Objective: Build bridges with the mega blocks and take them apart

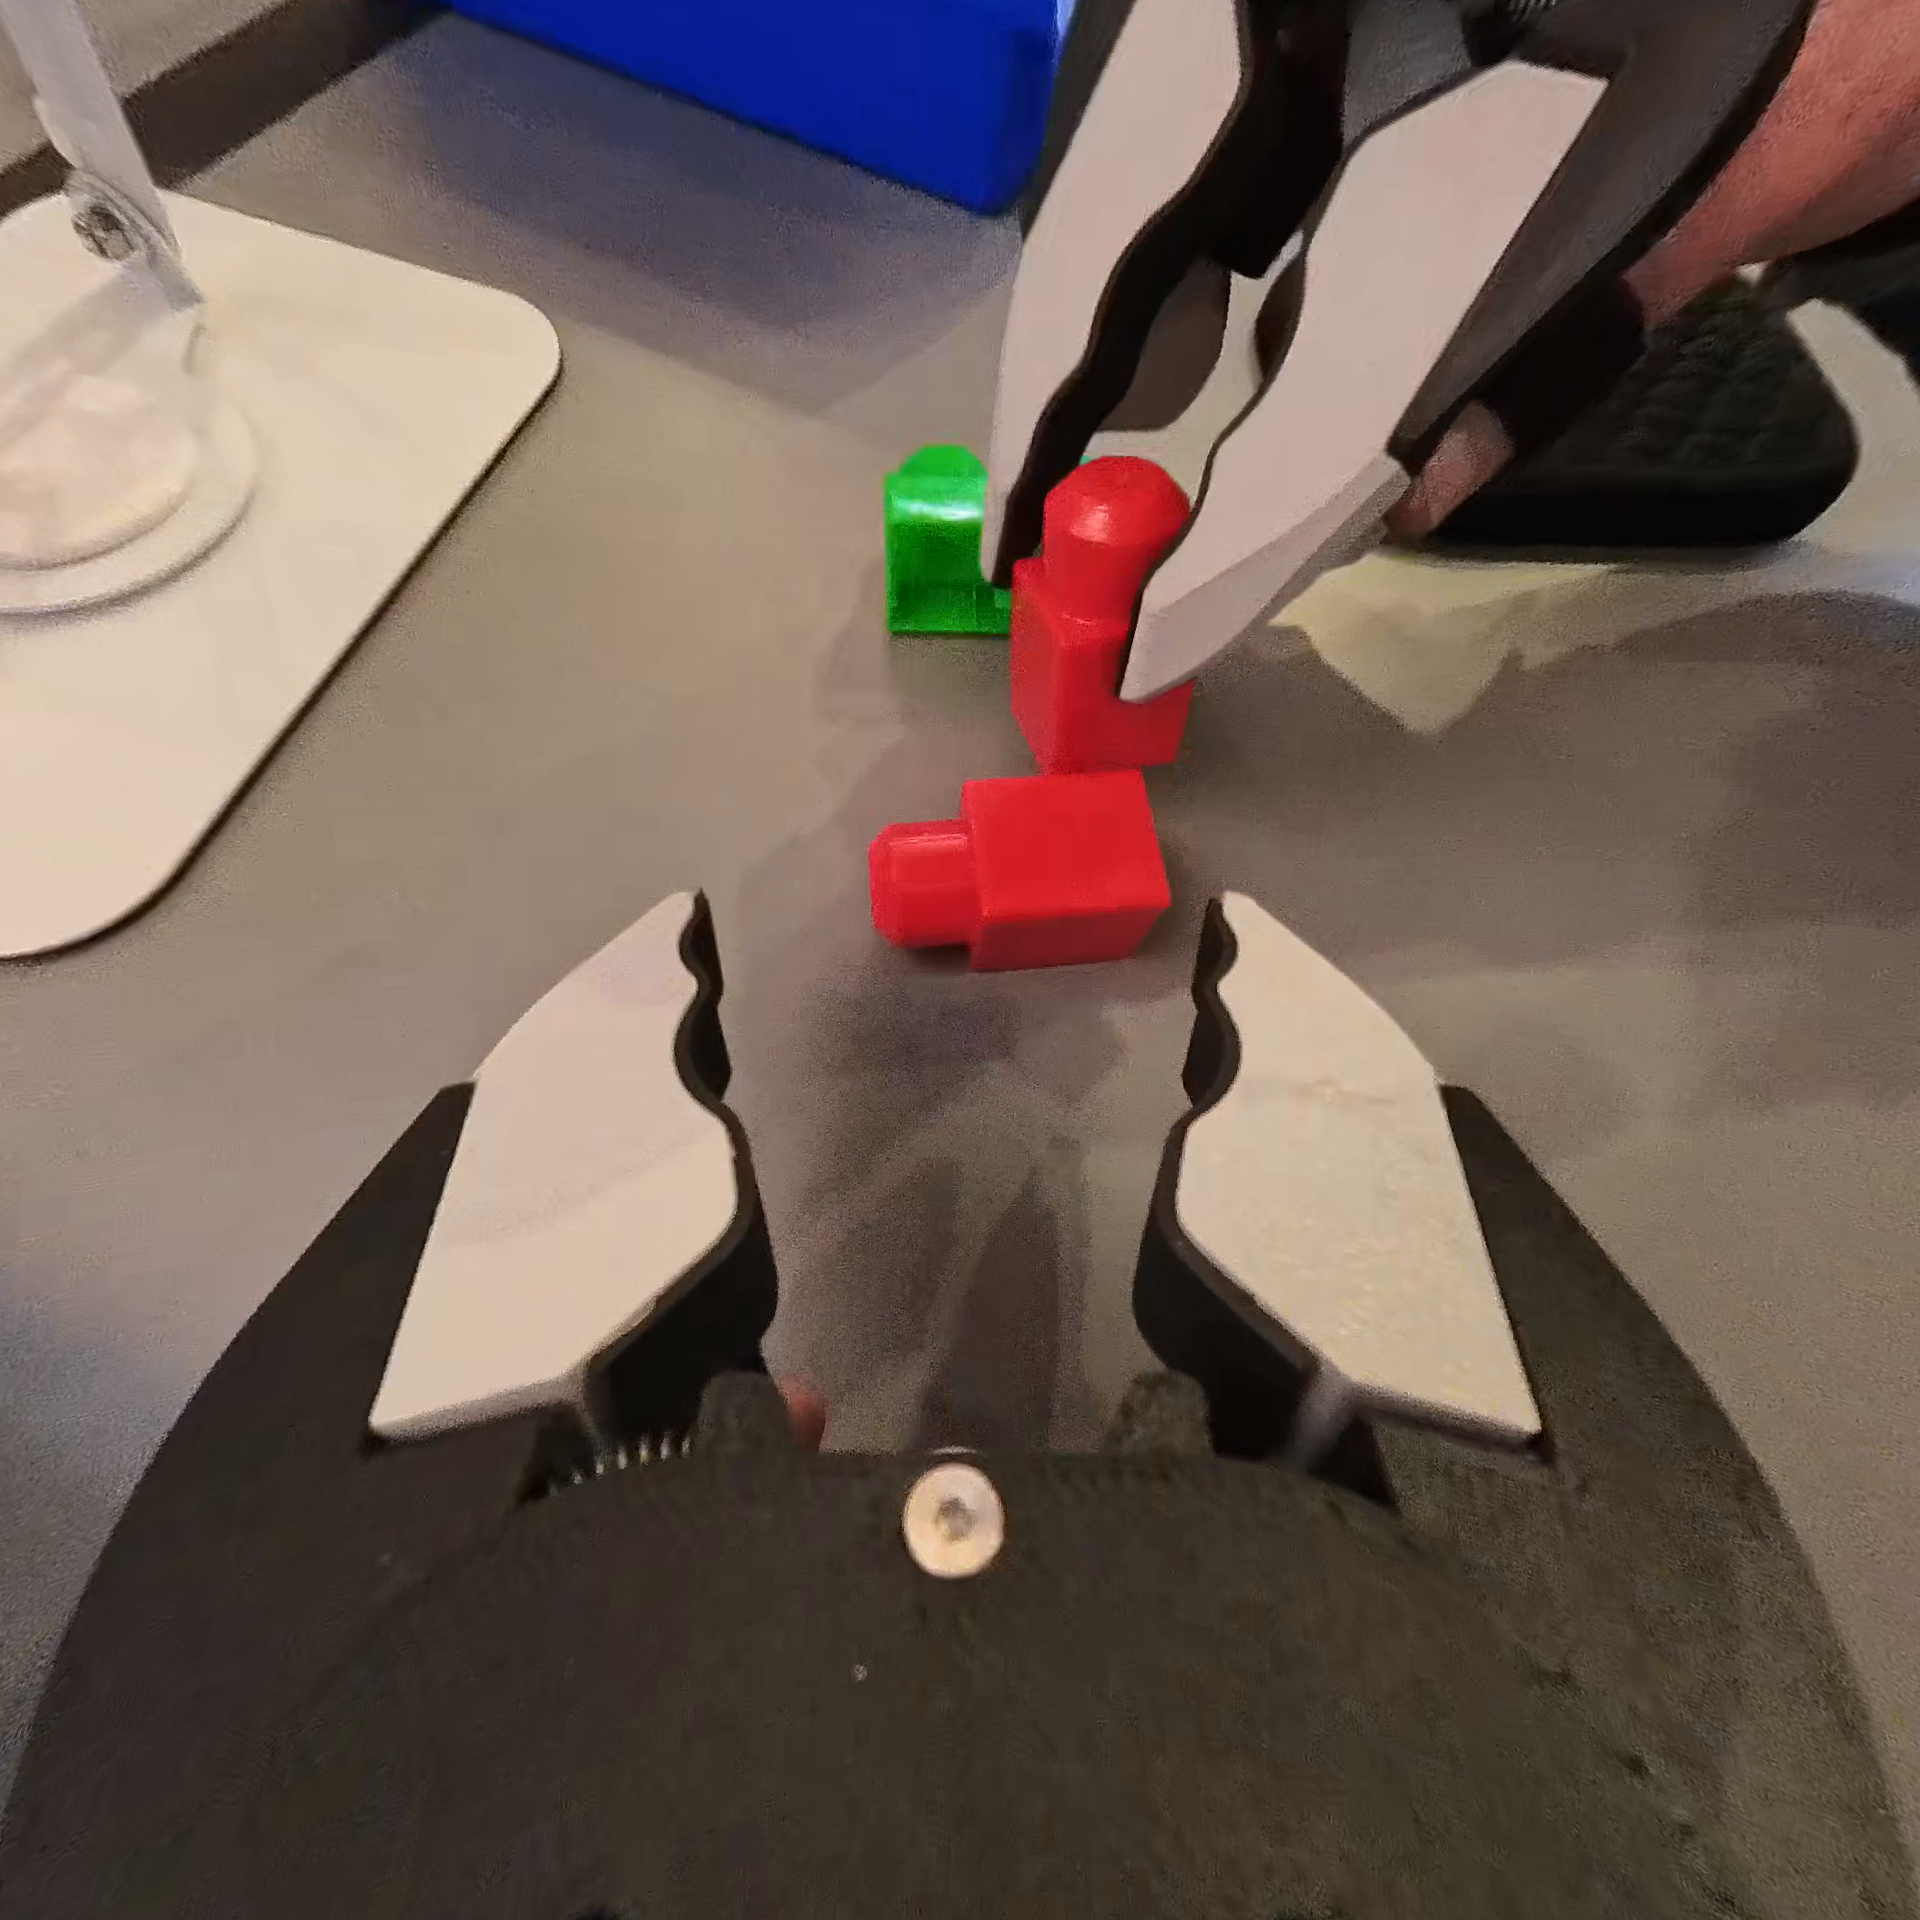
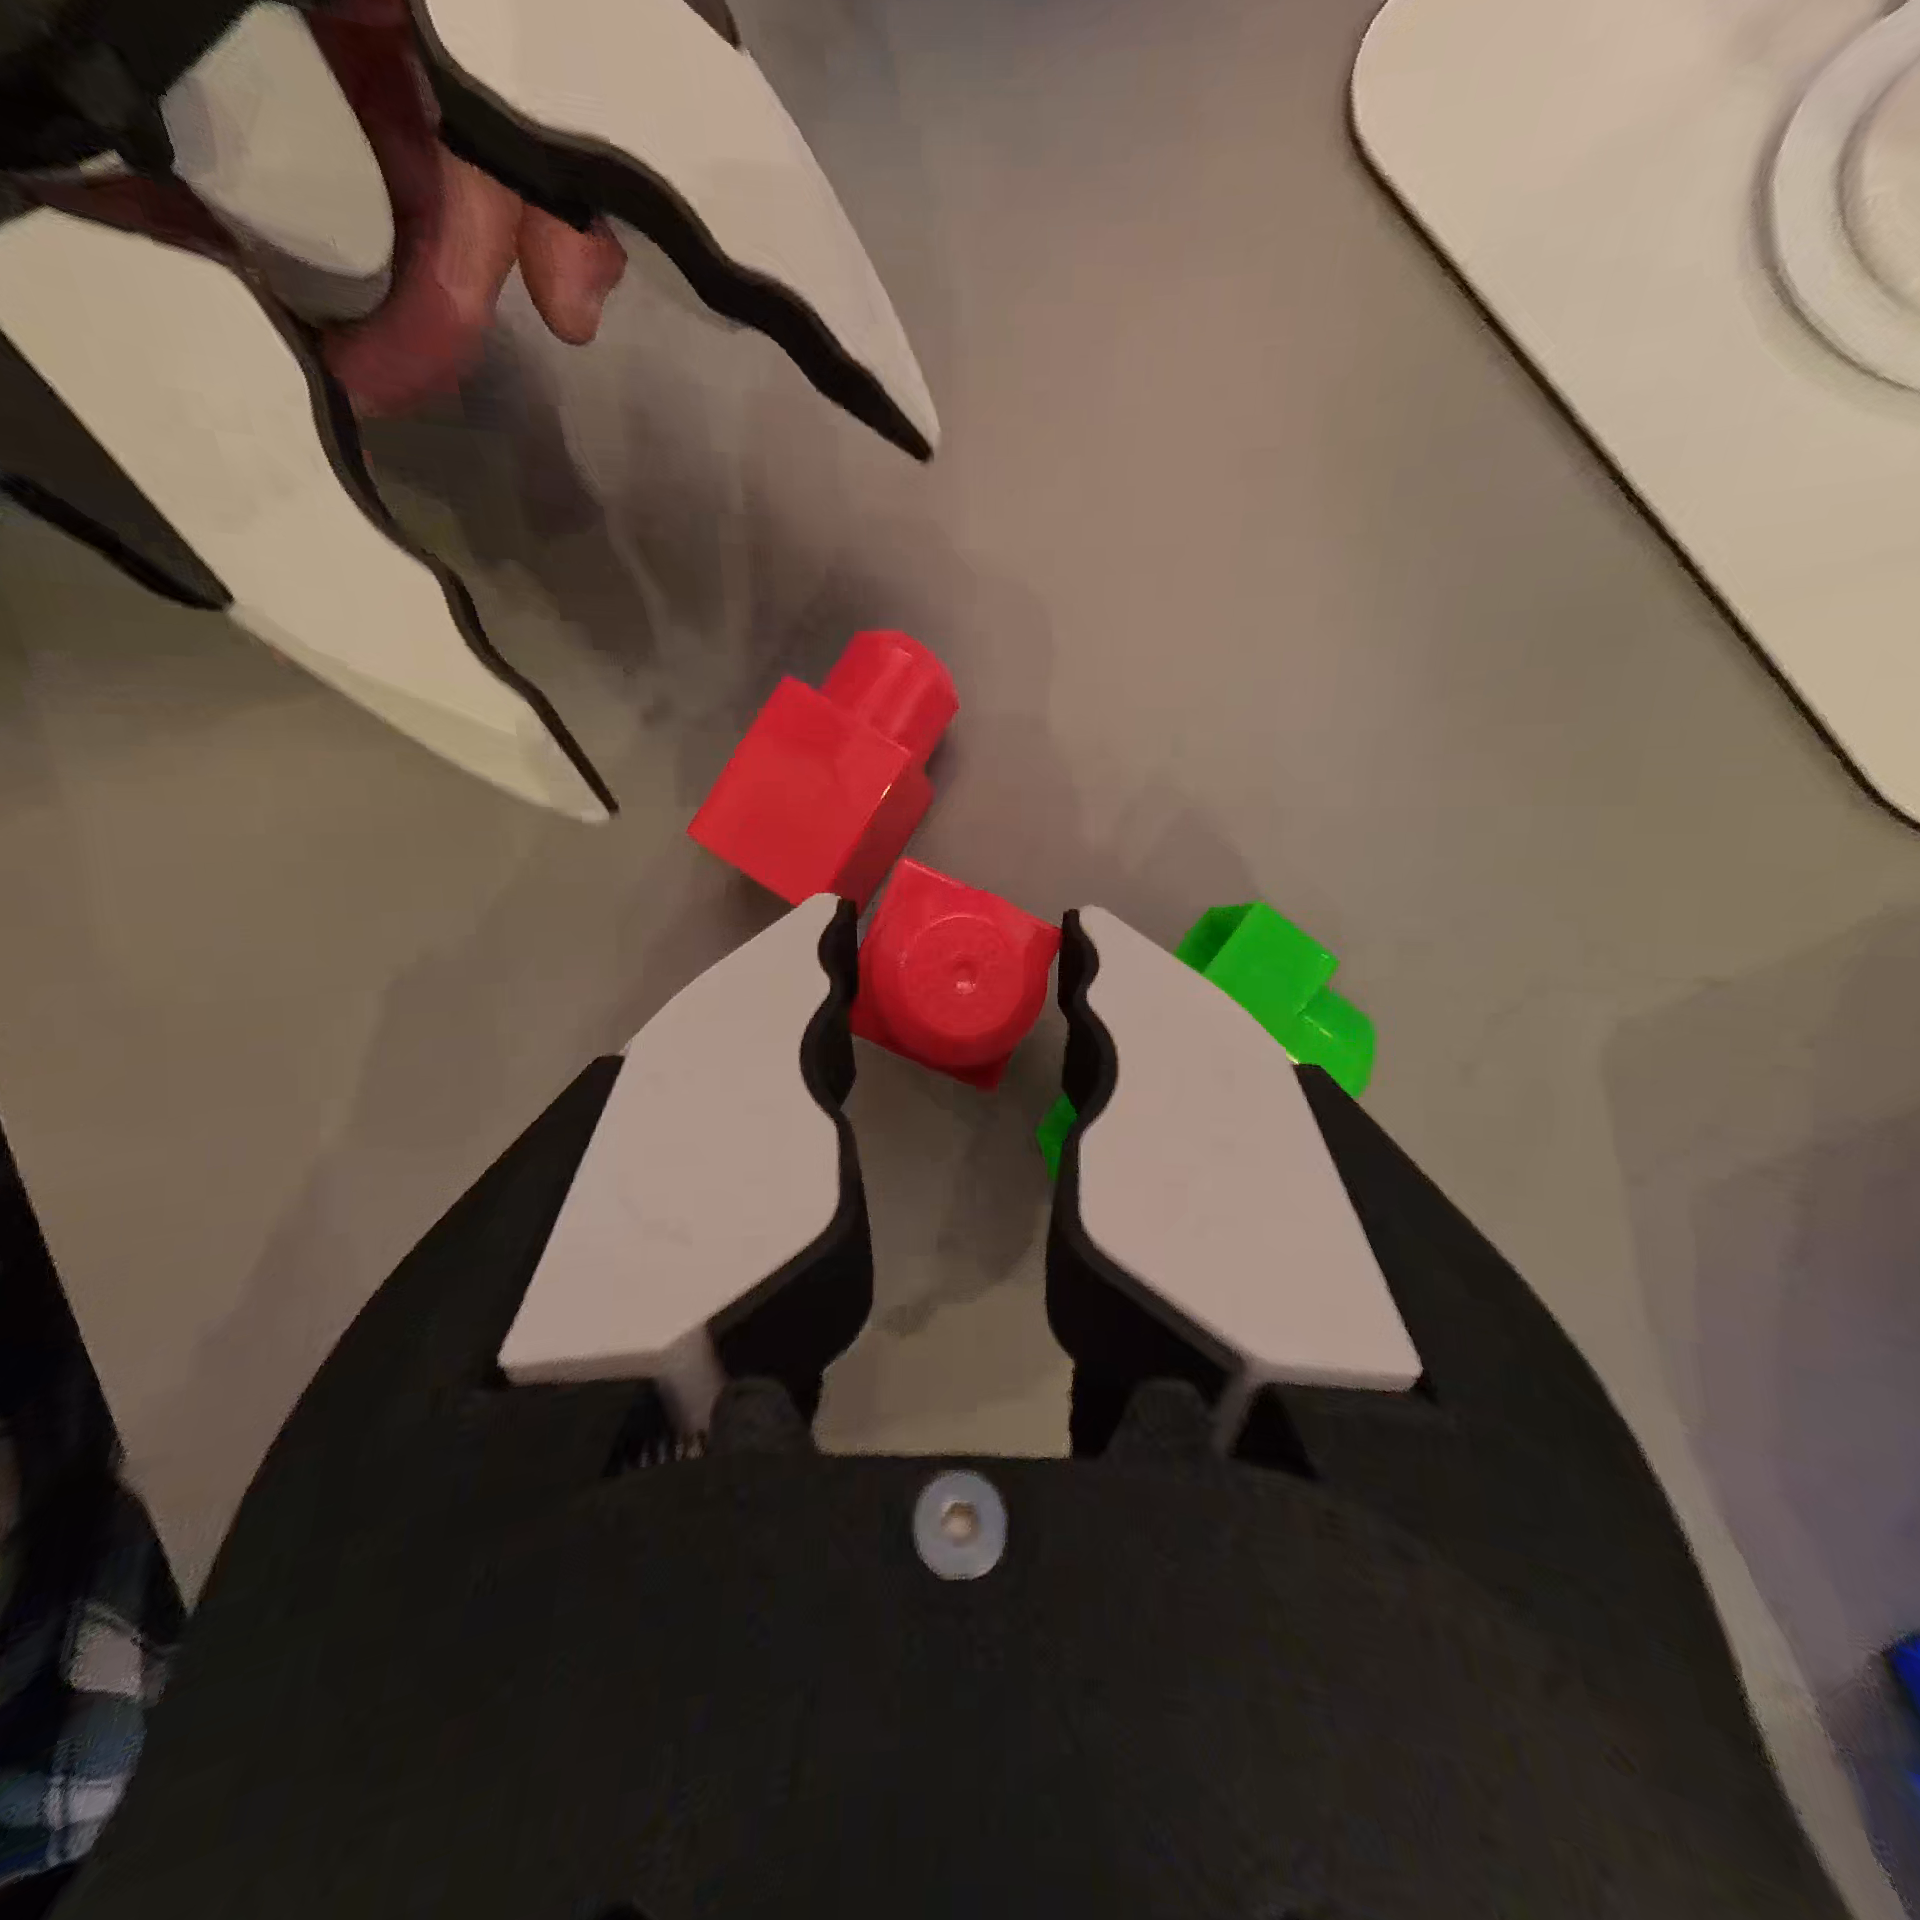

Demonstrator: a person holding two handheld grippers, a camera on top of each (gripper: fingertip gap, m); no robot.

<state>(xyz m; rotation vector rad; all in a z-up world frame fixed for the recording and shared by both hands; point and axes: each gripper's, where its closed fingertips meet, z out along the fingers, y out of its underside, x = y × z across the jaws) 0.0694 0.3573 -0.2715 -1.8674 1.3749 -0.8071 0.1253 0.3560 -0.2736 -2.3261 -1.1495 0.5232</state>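
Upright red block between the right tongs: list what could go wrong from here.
1. The upright red block sits at the very tips of the right tongs, so it might twist or slip if lifted.
2. The lying red block almost touches it, and the green block lies just behind one fingertip; either could get nudged.
3. The left tongs hang open just short of the lying block and could bump it.

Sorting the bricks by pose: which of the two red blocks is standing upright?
The red block between the right gripper's jaws, stud pointing up, stands upright. The other red block, nearer the left gripper, lies on its side.
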